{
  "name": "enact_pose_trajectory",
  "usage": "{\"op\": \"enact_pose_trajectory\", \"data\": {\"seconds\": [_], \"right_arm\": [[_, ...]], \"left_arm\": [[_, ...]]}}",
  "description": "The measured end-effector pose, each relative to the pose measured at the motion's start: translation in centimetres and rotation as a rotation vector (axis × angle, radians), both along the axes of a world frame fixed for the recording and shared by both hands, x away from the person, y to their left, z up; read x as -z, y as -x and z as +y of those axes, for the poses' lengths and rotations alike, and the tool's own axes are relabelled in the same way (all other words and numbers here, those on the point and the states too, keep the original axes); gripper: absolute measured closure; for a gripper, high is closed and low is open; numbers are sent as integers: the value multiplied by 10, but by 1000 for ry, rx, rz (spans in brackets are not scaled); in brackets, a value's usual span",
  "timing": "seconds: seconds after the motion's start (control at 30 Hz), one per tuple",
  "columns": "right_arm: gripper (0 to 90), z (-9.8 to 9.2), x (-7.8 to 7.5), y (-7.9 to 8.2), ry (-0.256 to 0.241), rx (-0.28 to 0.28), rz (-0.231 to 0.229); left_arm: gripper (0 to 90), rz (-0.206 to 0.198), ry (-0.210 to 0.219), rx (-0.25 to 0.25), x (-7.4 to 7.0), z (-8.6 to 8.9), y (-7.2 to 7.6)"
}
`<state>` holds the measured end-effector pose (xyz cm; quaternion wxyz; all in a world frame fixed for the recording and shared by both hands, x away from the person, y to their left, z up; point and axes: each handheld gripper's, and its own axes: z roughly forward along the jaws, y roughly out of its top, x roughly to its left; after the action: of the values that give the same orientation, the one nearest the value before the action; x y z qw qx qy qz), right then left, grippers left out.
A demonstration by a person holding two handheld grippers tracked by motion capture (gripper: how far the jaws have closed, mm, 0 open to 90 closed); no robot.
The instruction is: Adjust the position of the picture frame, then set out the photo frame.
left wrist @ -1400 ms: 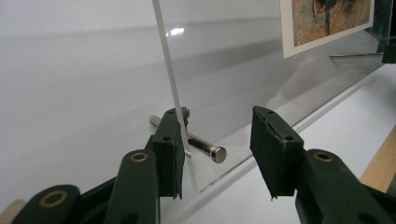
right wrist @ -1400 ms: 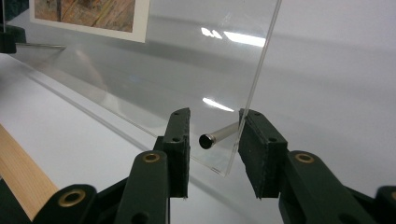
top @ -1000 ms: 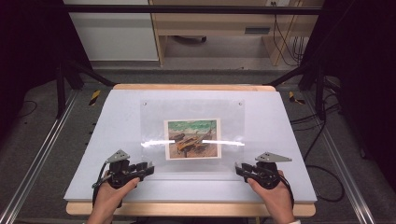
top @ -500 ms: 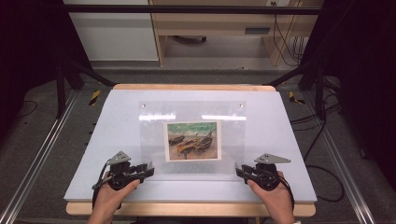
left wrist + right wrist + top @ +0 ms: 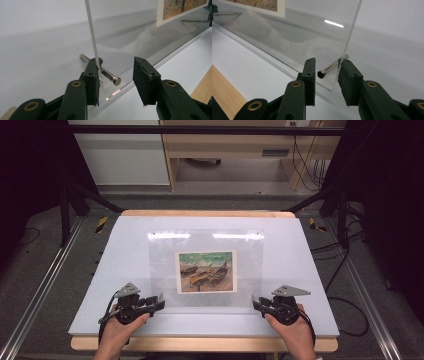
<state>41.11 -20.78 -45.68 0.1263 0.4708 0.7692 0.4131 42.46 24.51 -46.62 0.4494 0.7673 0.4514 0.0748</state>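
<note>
A clear acrylic sheet with a colour print of boats at its middle sits on the white board. My left gripper is at its near left corner and my right gripper at its near right corner. In the left gripper view the left gripper is open. The sheet's edge touches one pad and a metal pin pokes through the corner. In the right gripper view the right gripper is open around another pin, with the sheet's edge beside one pad.
The white board lies on a wooden tabletop whose front strip shows near the person's hands. Metal rails run along both sides. Cables trail on the floor at the right.
The bright glare band has slid from the sheet's middle to its far edge, so the sheet's tilt has changed. Both grippers stay at the near corners.
</note>
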Motion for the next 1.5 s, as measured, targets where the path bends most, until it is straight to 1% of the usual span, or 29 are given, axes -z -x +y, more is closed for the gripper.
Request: {"op": "enact_pose_trajectory", "data": {"seconds": [0.27, 0.47, 0.5, 0.63, 0.8, 0.9, 1.2, 1.33, 1.37, 1.4, 1.47, 1.5], "right_arm": [[681, 1, 0, 1, 3, 4, 7], [684, 1, 1, 4, 24, -6, 7], [685, 2, 1, 4, 24, -2, 15], [686, 2, 2, 5, 30, -9, 12], [686, 2, 2, 6, 26, -1, 24], [686, 2, 2, 6, 25, 0, 23], [685, 2, 3, 6, 33, -9, 18], [685, 2, 3, 6, 36, -8, 21], [686, 2, 3, 6, 39, -10, 19], [685, 3, 3, 7, 43, -3, 30], [686, 4, 5, 8, 54, -11, 20], [685, 4, 6, 9, 63, -16, 25]], "left_arm": [[573, 5, -6, 4, 0, 0, 1], [576, 11, -28, 12, 1, -1, 3], [576, 12, -32, 14, 2, -1, 4], [576, 15, -38, 16, 2, -1, 4], [576, 14, -39, 16, 2, -1, 4], [576, 15, -36, 19, 2, -1, 4], [574, 16, -49, 19, 3, -3, 5], [573, 16, -65, 22, 3, -4, 6], [573, 14, -74, 23, 3, -4, 7], [573, 15, -82, 24, 3, -5, 7], [572, 23, -95, 28, 4, -6, 8], [571, 25, -105, 30, 5, -6, 9]]}}
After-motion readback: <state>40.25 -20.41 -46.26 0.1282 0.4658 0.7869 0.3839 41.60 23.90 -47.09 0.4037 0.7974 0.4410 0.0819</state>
